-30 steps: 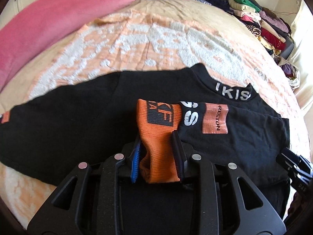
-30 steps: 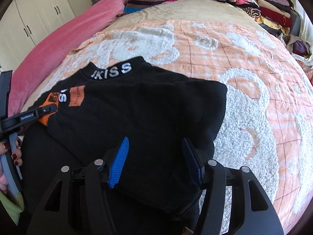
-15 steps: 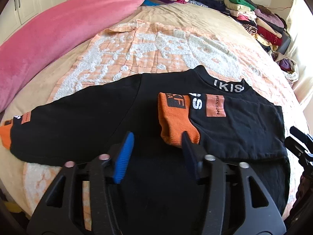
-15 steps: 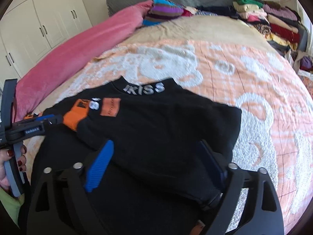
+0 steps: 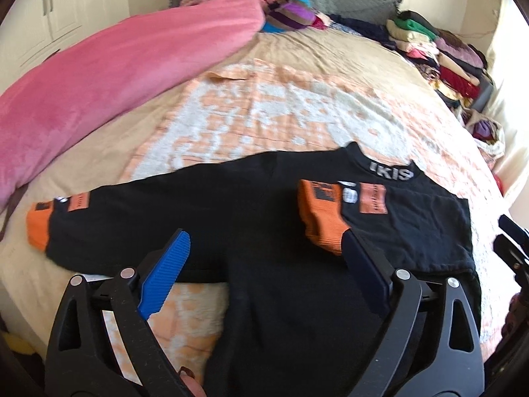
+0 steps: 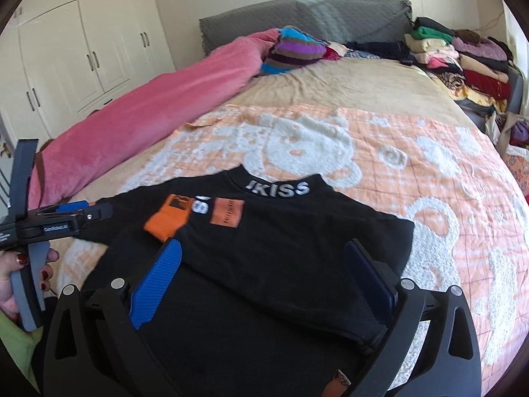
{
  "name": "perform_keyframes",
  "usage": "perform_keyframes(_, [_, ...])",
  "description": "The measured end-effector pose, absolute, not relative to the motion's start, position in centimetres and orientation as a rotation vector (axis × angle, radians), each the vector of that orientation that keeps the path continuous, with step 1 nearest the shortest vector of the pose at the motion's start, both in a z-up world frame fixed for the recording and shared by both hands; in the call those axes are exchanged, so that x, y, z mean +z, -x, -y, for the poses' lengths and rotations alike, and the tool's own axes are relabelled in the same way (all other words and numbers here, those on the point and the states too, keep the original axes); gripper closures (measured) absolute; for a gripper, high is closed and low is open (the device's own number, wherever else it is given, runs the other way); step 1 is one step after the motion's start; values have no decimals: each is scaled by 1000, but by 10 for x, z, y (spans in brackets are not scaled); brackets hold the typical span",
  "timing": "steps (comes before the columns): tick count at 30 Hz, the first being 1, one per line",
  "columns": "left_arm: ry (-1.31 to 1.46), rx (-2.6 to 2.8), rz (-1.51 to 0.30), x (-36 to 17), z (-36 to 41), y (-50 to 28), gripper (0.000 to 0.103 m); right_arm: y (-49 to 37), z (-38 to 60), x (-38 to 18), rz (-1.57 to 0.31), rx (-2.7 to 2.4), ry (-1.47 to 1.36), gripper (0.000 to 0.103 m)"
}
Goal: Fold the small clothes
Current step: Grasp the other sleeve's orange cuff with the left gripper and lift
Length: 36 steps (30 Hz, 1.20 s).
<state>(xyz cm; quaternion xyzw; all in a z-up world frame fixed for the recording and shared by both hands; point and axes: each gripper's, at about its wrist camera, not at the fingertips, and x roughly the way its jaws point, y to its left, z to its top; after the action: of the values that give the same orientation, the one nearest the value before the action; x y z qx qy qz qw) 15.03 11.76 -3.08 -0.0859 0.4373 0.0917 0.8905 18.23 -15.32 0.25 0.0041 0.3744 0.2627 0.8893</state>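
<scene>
Sweater [image 5: 251,231] lies crosswise under both empty grippers, its unfolded sleeve [image 5: 109,218] nearer the opening left gripper [image 5: 264,271].

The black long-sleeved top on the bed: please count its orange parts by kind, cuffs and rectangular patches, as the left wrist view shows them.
Orange ribbed cuffs: 2, one folded in, one on the outstretched sleeve
Orange rectangular patches: 2, one, one
Total: 4 orange parts on the black long-sleeved top
</scene>
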Motion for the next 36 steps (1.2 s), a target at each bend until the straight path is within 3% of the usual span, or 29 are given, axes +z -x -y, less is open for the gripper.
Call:
perform_keyframes(10, [258,348,-905,-36,-193,-123,14,-180,106,21,-776,638,10,5])
perform_keyframes(24, [499,655,-889,-66,-323,-70,14,-172,44,-9,-851,695,80,5])
perform_keyframes(36, [726,766,-799,-101,-383,-59,14,-162,51,-38,-930,672,101,5])
